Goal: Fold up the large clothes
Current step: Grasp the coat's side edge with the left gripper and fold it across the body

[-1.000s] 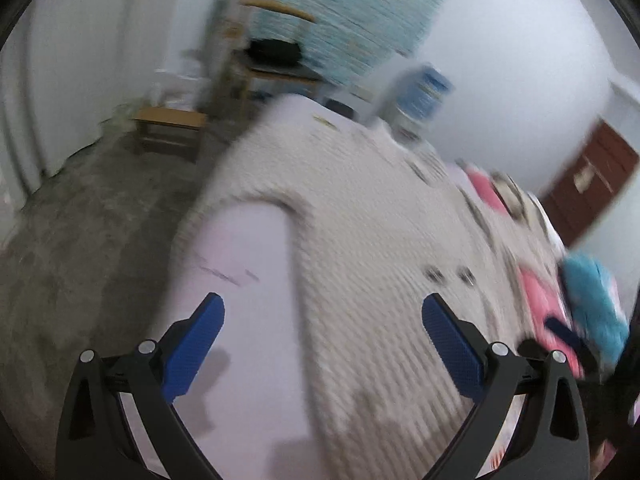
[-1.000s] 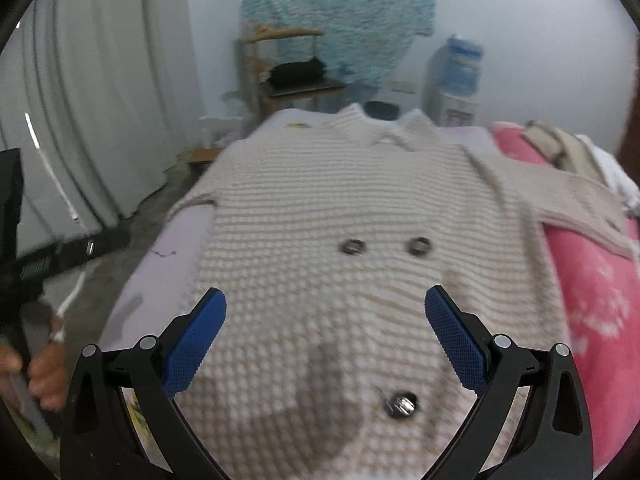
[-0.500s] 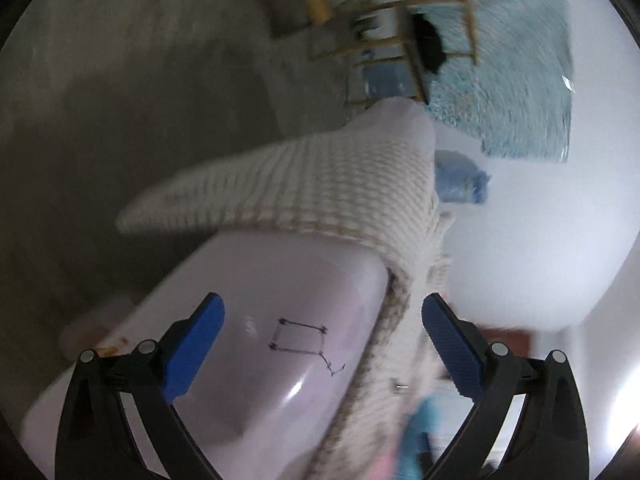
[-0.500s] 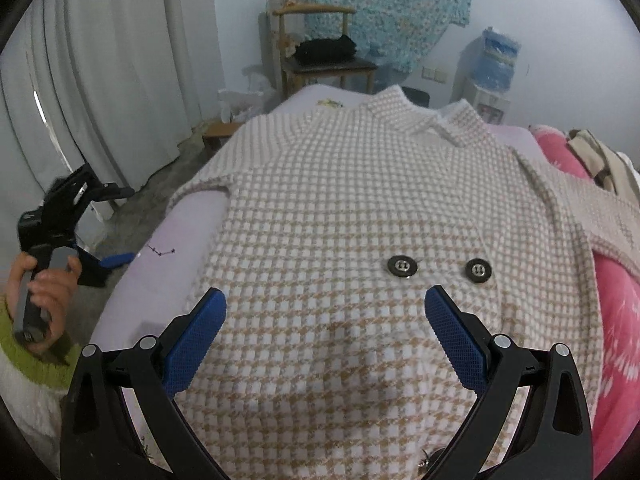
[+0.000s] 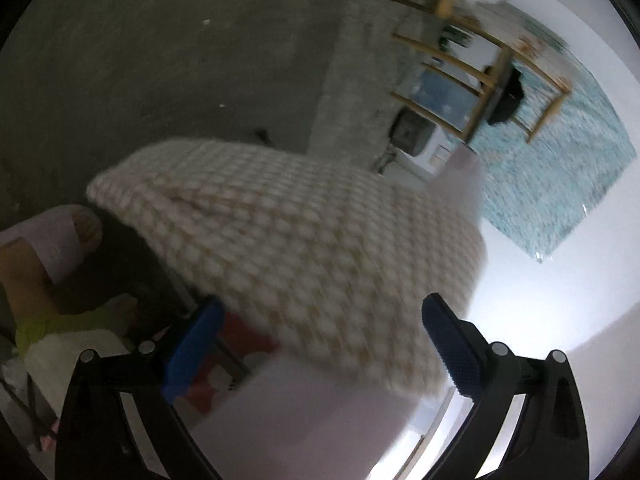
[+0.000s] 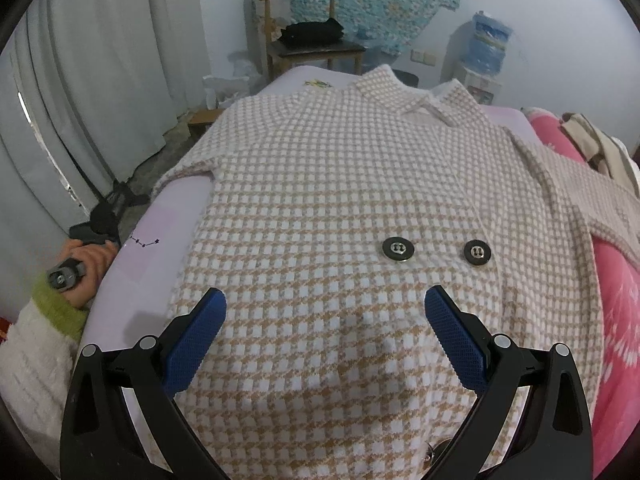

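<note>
A beige-and-white houndstooth coat [image 6: 344,208] lies spread front-up on a lilac bed [image 6: 160,232], with two black buttons [image 6: 397,249] near its middle. My right gripper [image 6: 325,312] hovers open over the coat's lower front, holding nothing. In the left wrist view, the coat's left sleeve [image 5: 288,236] hangs over the bed's side, blurred. My left gripper [image 5: 320,324] is open just below that sleeve, its fingers apart and not touching the cloth. A hand in a white and green sleeve [image 6: 52,304] holds the left tool beside the bed.
A pink blanket [image 6: 616,304] and folded clothes lie on the bed's right side. A wooden chair [image 6: 308,40] with a black item stands at the far wall beside a water dispenser [image 6: 486,56]. Grey curtains [image 6: 80,92] hang left. Concrete floor [image 5: 160,60] runs along the bed.
My left gripper has swung off the bed top and down to its left side, now facing the hanging sleeve. The right gripper has lifted and pulled back slightly over the coat.
</note>
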Demonstrator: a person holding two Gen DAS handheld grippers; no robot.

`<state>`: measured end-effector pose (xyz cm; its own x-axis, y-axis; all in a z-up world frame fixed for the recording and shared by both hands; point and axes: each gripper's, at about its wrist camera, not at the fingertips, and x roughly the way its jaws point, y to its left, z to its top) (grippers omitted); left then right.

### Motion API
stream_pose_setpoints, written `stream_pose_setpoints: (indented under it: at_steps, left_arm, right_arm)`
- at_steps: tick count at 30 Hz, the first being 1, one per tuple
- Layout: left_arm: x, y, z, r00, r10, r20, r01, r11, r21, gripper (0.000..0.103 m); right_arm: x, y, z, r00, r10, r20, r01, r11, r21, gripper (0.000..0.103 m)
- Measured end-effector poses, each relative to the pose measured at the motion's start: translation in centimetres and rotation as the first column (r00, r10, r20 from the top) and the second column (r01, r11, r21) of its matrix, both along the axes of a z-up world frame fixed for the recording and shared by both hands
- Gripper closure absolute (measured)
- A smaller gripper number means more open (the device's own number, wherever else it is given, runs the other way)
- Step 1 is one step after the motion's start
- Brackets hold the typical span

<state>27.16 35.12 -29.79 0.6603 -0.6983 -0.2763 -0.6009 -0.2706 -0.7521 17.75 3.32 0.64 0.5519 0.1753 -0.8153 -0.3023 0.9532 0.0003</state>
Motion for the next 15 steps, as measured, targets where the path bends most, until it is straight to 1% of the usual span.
stream_pose_setpoints:
  at_steps: [1, 3, 4, 5, 6, 8, 9, 10, 11, 12, 13, 14, 15]
  left_arm:
    - [0.3, 0.0, -0.6, 1.000, 0.000, -0.010, 0.000, 1.000, -0.005, 0.007]
    - [0.7, 0.1, -1.0, 1.000, 0.003, -0.025, -0.003, 1.000, 0.011, 0.013]
    - [0.9, 0.3, -1.2, 0.999, 0.004, -0.031, -0.004, 1.000, 0.016, 0.018]
    - [0.7, 0.3, -1.1, 0.999, 0.005, -0.039, -0.004, 1.000, 0.020, 0.027]
    - [0.7, 0.4, -1.2, 0.999, 0.005, -0.050, -0.003, 1.000, 0.031, 0.032]
    - [0.7, 1.2, -0.9, 0.997, 0.009, -0.081, -0.002, 0.996, 0.084, 0.058]
    - [1.3, 1.6, -0.7, 0.996, 0.013, -0.090, -0.002, 0.993, 0.114, 0.067]
    - [1.3, 2.1, -0.1, 0.995, 0.016, -0.096, 0.000, 0.987, 0.160, 0.076]
    - [1.6, 3.0, 1.2, 0.995, 0.022, -0.096, 0.002, 0.970, 0.244, 0.082]
    - [1.7, 3.6, 2.5, 0.996, 0.025, -0.090, 0.004, 0.950, 0.313, 0.084]
    - [1.9, 4.4, 4.9, 0.997, 0.025, -0.077, 0.009, 0.907, 0.421, 0.087]
    - [2.0, 4.7, 6.5, 0.997, 0.026, -0.070, 0.012, 0.873, 0.487, 0.089]
    - [2.0, 5.1, 8.8, 0.998, 0.028, -0.055, 0.009, 0.821, 0.571, 0.090]
  right_arm:
    - [0.0, 0.1, 0.0, 1.000, -0.001, 0.002, 0.001, 1.000, -0.005, 0.008]
    - [0.3, 0.2, 0.0, 1.000, -0.003, 0.003, 0.003, 1.000, -0.013, 0.008]
    - [0.3, 0.2, 0.0, 1.000, -0.004, 0.003, 0.004, 1.000, -0.015, 0.008]
    - [0.5, 0.2, -0.1, 1.000, -0.006, 0.001, 0.006, 1.000, -0.017, 0.008]
    - [0.6, 0.0, -0.1, 1.000, -0.008, 0.001, 0.008, 1.000, -0.017, 0.008]
    - [0.8, 0.0, -0.1, 1.000, -0.012, 0.001, 0.012, 1.000, -0.020, 0.008]
    - [0.8, -0.1, -0.1, 1.000, -0.015, 0.004, 0.015, 1.000, -0.021, 0.008]
    - [0.9, -0.1, -0.1, 1.000, -0.017, 0.007, 0.017, 1.000, -0.020, 0.008]
    - [0.9, -0.2, 0.0, 1.000, -0.019, 0.011, 0.019, 1.000, -0.019, 0.008]
    - [0.9, -0.3, 0.1, 1.000, -0.021, 0.015, 0.021, 1.000, -0.019, 0.008]
    - [1.0, -0.4, 0.1, 1.000, -0.022, 0.020, 0.023, 1.000, -0.019, 0.008]
    - [1.0, -0.6, 0.2, 0.999, -0.026, 0.028, 0.027, 0.999, -0.020, 0.008]
    - [1.1, -0.9, 0.2, 0.999, -0.029, 0.031, 0.030, 0.999, -0.020, 0.008]
